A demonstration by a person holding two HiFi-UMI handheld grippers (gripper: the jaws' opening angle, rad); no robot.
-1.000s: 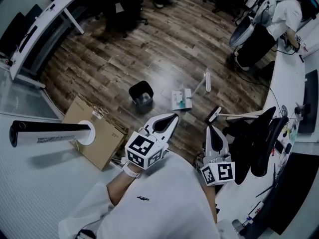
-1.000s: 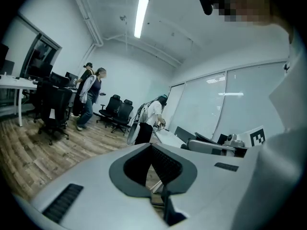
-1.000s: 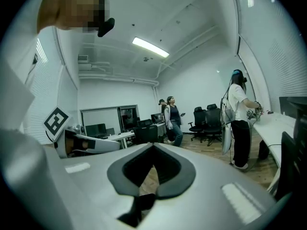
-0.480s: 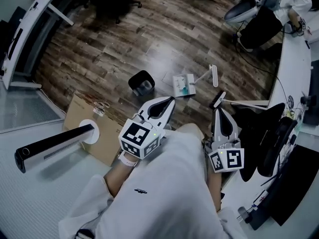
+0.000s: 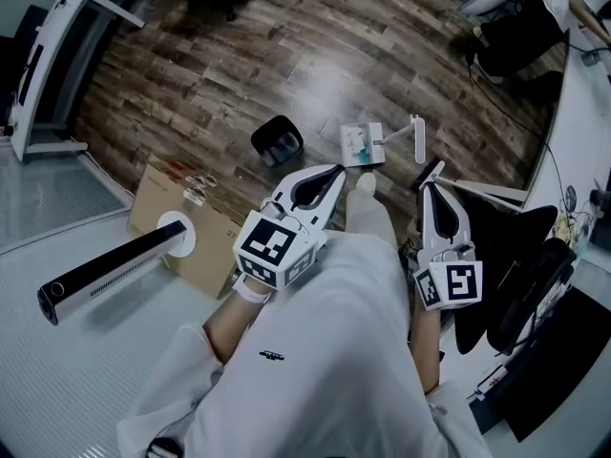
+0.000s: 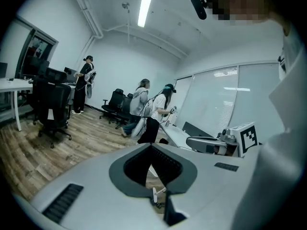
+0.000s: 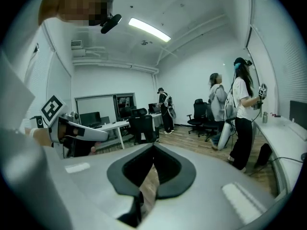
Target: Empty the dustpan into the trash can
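Both grippers are empty with the jaws pressed together. Left gripper (image 5: pixel 334 173) and right gripper (image 5: pixel 429 191) are held out in front of the person's white shirt, both pointing towards the floor ahead.

The black trash can (image 5: pixel 278 141) stands upright on the wood floor with its mouth open to the top. The dustpan (image 5: pixel 358 144) lies flat on the floor just beside the trash can and not touching it. Its white handle (image 5: pixel 396 139) runs away from the can. Something pale and greenish sits in the pan, too small to name. The broom (image 5: pixel 431 173) lies further from the trash can than the dustpan, past the end of the handle. A cardboard box (image 5: pixel 181 237) is on the other side of the can, apart from it.

The step in hand looks like the approach, with nothing gripped yet.

To do it well:
- Open one pair of jaws before coming down. Closed jaws would only knock the handle.
- The right gripper seems better placed, since it is on the handle's side, away from the can.
- Clamp across the handle at its middle, not the tip, so the pan doesn't swing.
- Lift with the pan level, or with the lip slightly up, so the contents stay in.
- Carry it over the trash can's mouth, then tip the lip down inside the rim.
- The can looks light and a bump may topple it. The left gripper could steady it.
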